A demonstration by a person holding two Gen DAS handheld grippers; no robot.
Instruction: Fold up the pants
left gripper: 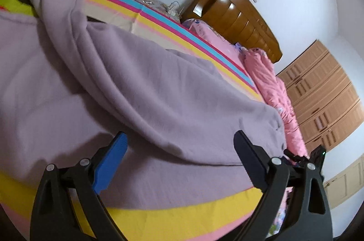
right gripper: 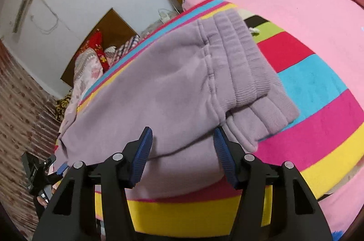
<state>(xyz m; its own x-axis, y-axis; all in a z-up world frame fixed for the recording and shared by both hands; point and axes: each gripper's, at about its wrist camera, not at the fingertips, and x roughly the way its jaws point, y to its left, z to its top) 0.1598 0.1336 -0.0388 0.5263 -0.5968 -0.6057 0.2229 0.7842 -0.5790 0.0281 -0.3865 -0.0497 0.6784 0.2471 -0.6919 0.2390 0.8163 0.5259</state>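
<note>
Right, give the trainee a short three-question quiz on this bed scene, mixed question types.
1. True or false: the lilac pants hang from the wardrobe.
2. Which end of the pants lies nearest the right gripper? A. the ribbed waistband B. the leg cuffs
3. Fill in: the left gripper has its jaws ____, with nothing clamped.

Key: 1 false, they lie on the striped blanket. 2 A. 3 open.

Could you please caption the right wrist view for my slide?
Open right gripper poised over lilac pants, laid with ribbed waistband doubled, on a striped blanket.
</note>
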